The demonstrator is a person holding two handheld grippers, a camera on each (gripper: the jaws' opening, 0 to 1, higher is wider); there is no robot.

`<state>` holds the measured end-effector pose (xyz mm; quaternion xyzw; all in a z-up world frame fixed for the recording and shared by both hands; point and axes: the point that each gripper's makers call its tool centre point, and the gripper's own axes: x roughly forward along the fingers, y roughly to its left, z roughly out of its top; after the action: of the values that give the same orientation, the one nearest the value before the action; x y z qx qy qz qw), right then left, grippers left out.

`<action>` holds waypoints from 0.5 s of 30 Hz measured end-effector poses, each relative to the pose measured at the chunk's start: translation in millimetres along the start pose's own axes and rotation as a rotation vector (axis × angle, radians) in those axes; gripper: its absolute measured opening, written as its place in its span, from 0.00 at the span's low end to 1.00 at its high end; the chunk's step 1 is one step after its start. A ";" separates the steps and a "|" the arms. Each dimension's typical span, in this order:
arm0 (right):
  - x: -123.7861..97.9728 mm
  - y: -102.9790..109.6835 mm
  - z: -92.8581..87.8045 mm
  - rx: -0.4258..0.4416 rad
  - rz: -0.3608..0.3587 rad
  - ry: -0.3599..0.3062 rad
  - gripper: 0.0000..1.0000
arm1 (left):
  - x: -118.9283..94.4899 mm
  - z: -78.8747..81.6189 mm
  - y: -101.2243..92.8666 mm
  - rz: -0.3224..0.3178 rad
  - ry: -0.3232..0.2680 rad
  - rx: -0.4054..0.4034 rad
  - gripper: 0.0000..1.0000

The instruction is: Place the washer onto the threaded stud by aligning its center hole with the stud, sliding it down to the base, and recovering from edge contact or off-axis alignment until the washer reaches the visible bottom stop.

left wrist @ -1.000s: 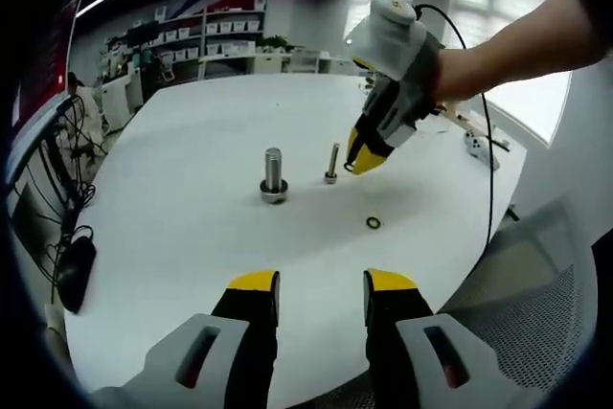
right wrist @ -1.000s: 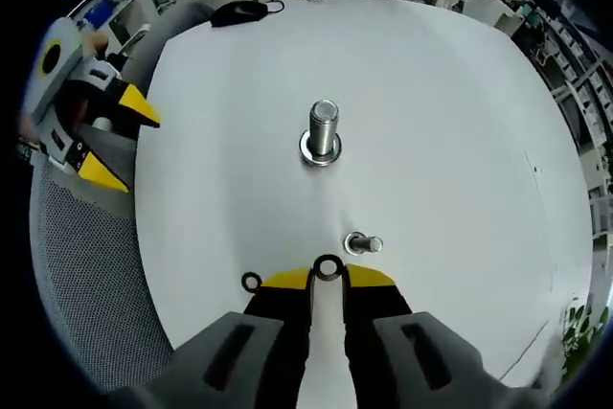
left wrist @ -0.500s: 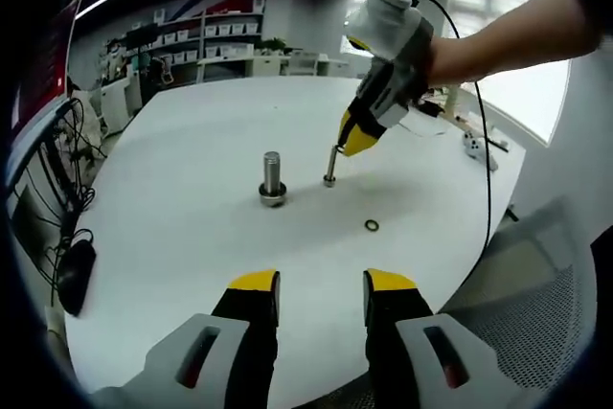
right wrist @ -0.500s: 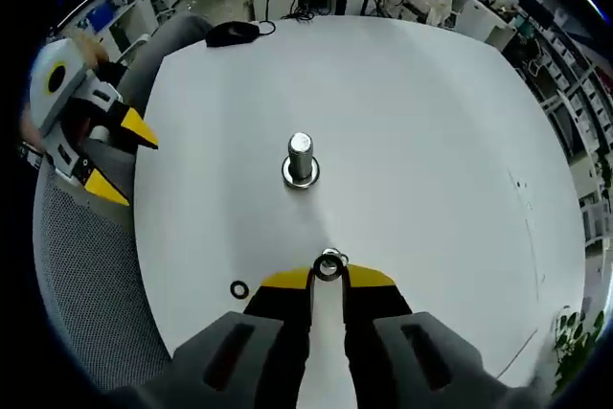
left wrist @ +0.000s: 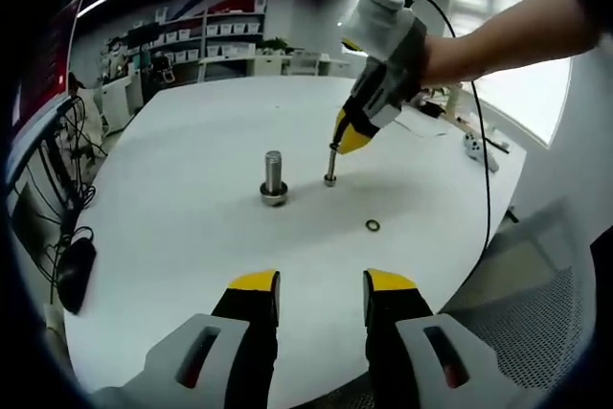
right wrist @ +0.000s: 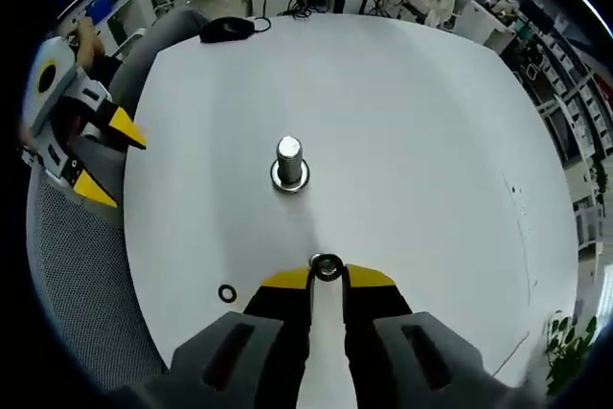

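A thin threaded stud stands upright on the white table. In the left gripper view my right gripper hangs just above the stud's top, coming in from the upper right. In its own view the right gripper is shut on a small dark washer, held flat at the fingertips, and the washer covers the stud, so I cannot tell whether the hole is over it. My left gripper stands open near the table's edge, holding nothing. The left gripper also appears at the left of the right gripper view.
A thicker bolt with a washer at its base stands left of the stud. A loose washer lies on the table. A black mouse is at the far left, and a mesh chair stands by the table's edge.
My right gripper has carried the washer from beside the thin stud to directly over its top. The left gripper has stayed where it was, open.
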<state>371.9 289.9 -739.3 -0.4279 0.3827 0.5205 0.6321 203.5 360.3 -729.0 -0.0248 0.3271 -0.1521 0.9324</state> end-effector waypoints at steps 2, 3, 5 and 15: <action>0.1 1.2 -1.0 0.003 0.005 0.002 0.13 | 0.1 0.3 0.4 0.002 -0.002 0.001 0.33; 0.3 1.4 -1.3 -0.006 0.003 0.003 0.13 | 0.4 0.0 0.2 0.000 0.000 -0.001 0.33; 1.2 1.9 -2.4 -0.005 0.008 0.006 0.13 | 0.3 -0.2 0.0 0.001 0.003 0.004 0.33; 15.4 -0.5 -5.2 0.001 0.026 0.027 0.13 | 0.7 -1.6 1.0 0.003 0.007 -0.002 0.33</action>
<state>374.8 290.0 -755.2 -0.4293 0.3970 0.5229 0.6202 203.3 361.2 -730.7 -0.0246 0.3305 -0.1506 0.9314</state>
